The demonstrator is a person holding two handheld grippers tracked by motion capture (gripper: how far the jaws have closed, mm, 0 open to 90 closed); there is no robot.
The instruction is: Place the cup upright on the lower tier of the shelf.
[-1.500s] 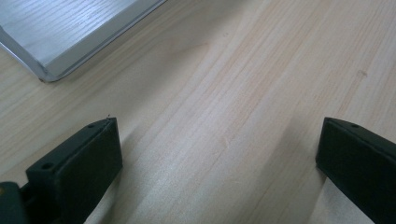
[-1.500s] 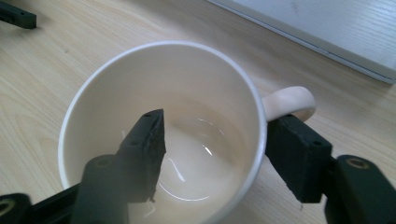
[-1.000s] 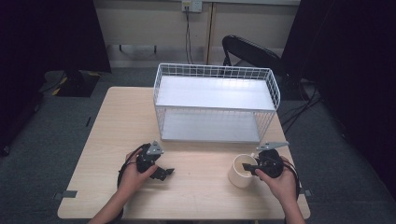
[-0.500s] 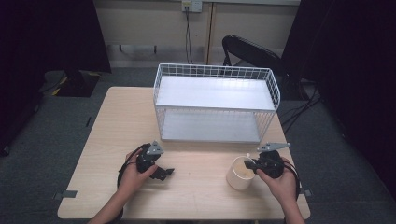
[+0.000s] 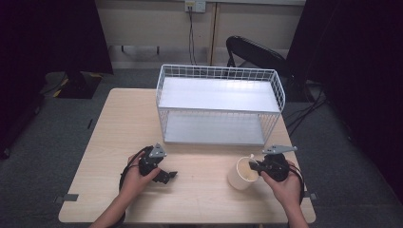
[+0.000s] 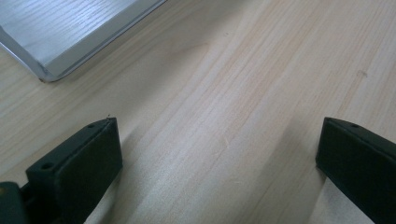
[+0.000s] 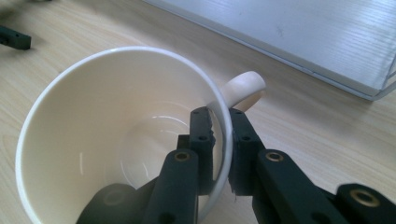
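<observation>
Cream mug (image 5: 241, 174) stands upright on the light wooden worktop (image 5: 109, 128), near its front right corner, in front of the white wire basket rack (image 5: 219, 105) and apart from it. Right tongs (image 5: 257, 167) are clamped on the mug's wall close to the handle (image 7: 243, 88): in the right gripper view one jaw sits inside the mug (image 7: 121, 140), the other outside, with the rim wall pinched between the two pads. The jaws have just been closing, and the wall is between them. Mug interior looks bare and glossy; its base rests flat on the worktop. The handle points away from the camera in the right gripper view, toward the pale lower shelf board (image 7: 299, 32) of the rack. Right hand (image 5: 285, 187) grips the tool body from behind, cable looped beside it. Left tongs (image 5: 167, 176) are spread wide, nothing between the jaws; the left gripper view looks down between the two black jaws (image 6: 74, 163) onto bare wood grain, with a corner of the shelf board (image 6: 65, 32) at upper left. Left hand (image 5: 138, 176) rests low at the front left of the worktop, well apart from the mug. A dark chair (image 5: 256, 52) stands behind the rack.
</observation>
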